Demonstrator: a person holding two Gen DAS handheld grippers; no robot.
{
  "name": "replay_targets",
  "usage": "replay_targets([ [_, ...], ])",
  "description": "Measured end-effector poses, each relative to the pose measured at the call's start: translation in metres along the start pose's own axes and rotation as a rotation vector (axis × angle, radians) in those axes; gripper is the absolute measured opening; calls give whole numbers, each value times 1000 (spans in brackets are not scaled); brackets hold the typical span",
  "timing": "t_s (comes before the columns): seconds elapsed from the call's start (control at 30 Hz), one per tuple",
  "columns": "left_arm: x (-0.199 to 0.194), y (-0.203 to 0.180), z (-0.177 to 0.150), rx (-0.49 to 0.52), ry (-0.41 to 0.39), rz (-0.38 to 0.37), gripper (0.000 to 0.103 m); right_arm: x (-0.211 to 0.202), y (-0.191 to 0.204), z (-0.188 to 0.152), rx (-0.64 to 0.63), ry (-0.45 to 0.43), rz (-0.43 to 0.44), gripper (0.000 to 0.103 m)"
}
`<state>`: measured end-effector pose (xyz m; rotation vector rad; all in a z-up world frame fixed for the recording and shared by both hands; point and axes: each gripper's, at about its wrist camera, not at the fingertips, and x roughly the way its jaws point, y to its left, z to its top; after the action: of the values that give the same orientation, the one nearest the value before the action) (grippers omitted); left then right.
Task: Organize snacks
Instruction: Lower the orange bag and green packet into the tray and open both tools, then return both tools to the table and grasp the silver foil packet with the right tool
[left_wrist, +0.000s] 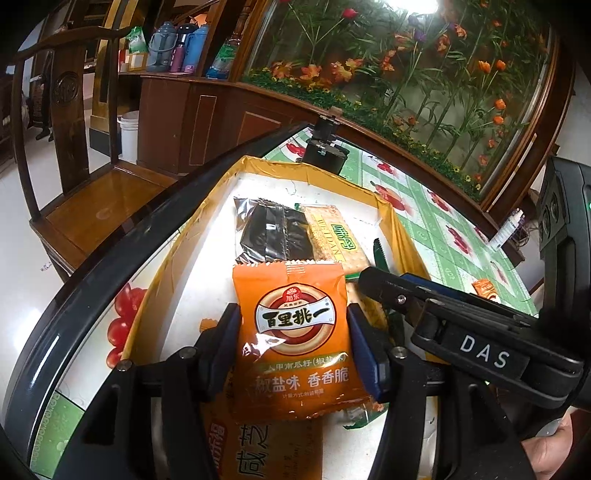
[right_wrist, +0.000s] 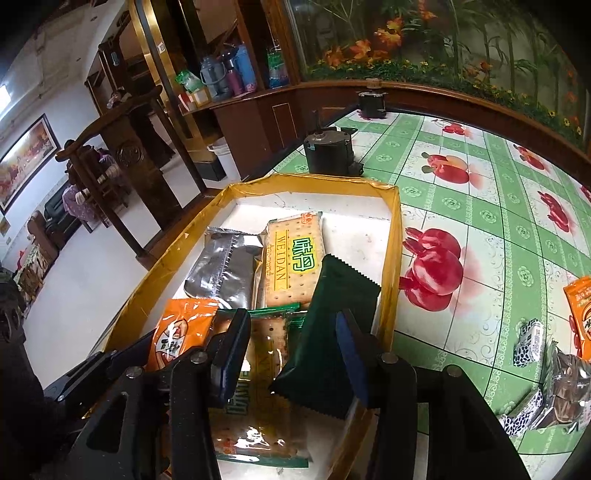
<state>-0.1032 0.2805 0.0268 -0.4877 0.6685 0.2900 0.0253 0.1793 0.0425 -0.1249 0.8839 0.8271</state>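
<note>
A shallow box with yellow-taped walls and a white floor sits on the table; it also shows in the right wrist view. My left gripper is shut on an orange seed packet held over the box. My right gripper is open over the box; a dark green packet leans against its right finger, and whether it is held I cannot tell. In the box lie a WEIDAN cracker pack, a silver-black packet and another cracker pack.
The table has a green cloth with red fruit prints. Loose snacks lie on it at the right. Two dark metal objects stand beyond the box. A wooden chair stands at the left, a flower screen behind.
</note>
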Motion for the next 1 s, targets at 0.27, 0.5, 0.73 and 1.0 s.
replay_targets([
  [0.27, -2, -2, -1, -11, -12, -37, 62, -9, -2, 1, 15, -22, 25, 54],
  [0.5, -17, -3, -2, -11, -91, -54, 73, -30, -7, 2, 35, -72, 46, 54],
  [0.73, -29, 5, -2, -53, -167, -51, 87, -64, -38, -1, 101, -125, 60, 54],
  [1.0, -24, 3, 0, -46, -147, -51, 87, -122, -118, -23, 222, -218, -24, 59],
])
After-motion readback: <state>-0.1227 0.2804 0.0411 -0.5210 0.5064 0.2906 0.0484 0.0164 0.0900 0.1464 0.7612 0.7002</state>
